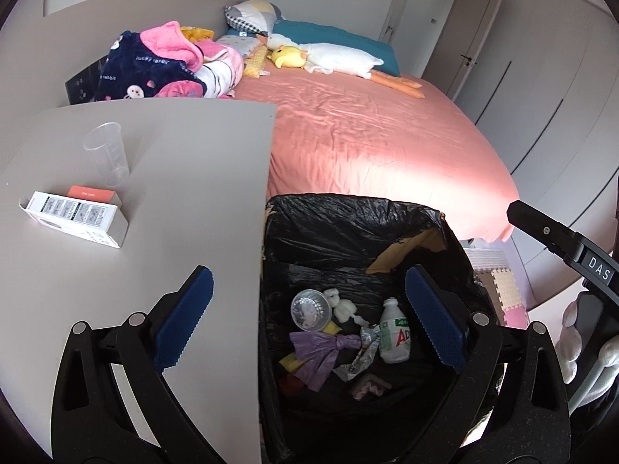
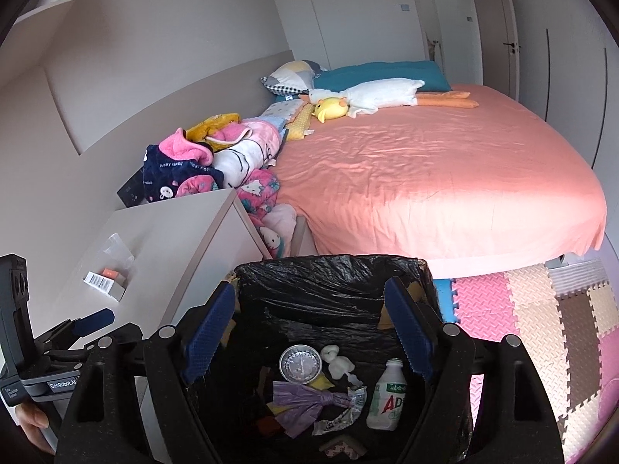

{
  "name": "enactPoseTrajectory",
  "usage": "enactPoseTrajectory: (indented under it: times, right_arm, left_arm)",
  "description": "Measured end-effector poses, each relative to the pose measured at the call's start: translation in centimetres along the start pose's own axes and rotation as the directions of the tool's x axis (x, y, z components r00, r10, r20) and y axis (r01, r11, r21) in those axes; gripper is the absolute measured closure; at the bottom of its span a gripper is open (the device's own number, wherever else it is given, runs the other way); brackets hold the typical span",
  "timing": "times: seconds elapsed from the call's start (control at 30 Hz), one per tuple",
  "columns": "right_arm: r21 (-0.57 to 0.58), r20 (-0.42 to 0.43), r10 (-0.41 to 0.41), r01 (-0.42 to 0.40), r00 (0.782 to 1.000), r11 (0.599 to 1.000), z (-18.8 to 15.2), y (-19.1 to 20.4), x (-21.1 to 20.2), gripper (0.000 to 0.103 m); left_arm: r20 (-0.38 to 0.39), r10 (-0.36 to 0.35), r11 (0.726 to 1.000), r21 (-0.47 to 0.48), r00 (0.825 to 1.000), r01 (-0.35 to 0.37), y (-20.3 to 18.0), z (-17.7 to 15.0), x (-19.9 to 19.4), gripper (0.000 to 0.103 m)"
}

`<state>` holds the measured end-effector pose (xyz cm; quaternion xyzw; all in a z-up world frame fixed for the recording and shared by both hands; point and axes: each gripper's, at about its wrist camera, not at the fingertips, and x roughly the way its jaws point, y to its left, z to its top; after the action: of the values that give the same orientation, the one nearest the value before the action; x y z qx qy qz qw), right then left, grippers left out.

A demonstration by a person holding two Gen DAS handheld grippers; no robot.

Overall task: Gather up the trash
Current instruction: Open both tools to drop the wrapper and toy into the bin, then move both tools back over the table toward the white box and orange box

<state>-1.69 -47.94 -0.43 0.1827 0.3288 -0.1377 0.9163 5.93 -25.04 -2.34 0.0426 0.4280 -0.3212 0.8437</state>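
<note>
A bin lined with a black bag point(image 1: 340, 224) point(image 2: 329, 270) stands between the bedside table and the bed. Inside lie a white plastic bottle point(image 1: 394, 330) point(image 2: 387, 396), a foil cup point(image 1: 311, 309) point(image 2: 300, 363), a purple bag knot point(image 1: 321, 352) point(image 2: 305, 406), crumpled tissue point(image 1: 342, 305) and wrappers. My left gripper point(image 1: 309, 317) is open and empty, above the bin's left edge. My right gripper point(image 2: 309, 332) is open and empty over the bin. On the table point(image 1: 174, 178) stand a clear plastic cup point(image 1: 106, 152) point(image 2: 114, 249) and a small white box point(image 1: 75, 218) point(image 2: 104, 282).
A bed with a pink sheet point(image 1: 367, 135) point(image 2: 445, 178) lies behind the bin, with folded blankets point(image 1: 162, 65) and plush toys point(image 1: 332, 56) on it. Foam floor mats point(image 2: 541, 317) cover the floor at right. The left gripper shows in the right wrist view point(image 2: 93, 319).
</note>
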Motion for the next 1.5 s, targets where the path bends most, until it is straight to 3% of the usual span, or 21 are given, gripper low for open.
enactPoseTrajectory:
  times: [0.63,1.1,1.5]
  right_arm:
    - [-0.065,-0.034,0.099,-0.101,0.994,0.993,0.6,6.0,3.6,0.023]
    - [-0.090,-0.053,0.143,-0.147,0.988,0.985,1.3,8.9,6.0,0.023]
    - [-0.097,-0.086,0.156,-0.164,0.984,0.982,1.1,10.1,8.0,0.023]
  left_arm:
    - [-0.001,0.132,0.982,-0.140,0.991,-0.131,7.2,0.8,-0.5,0.007]
    - [-0.042,0.266,0.940,-0.208,0.963,-0.269,11.9,2.5,1.0,0.007]
    - [-0.106,0.318,0.907,-0.253,0.942,-0.335,14.6,3.2,2.8,0.007]
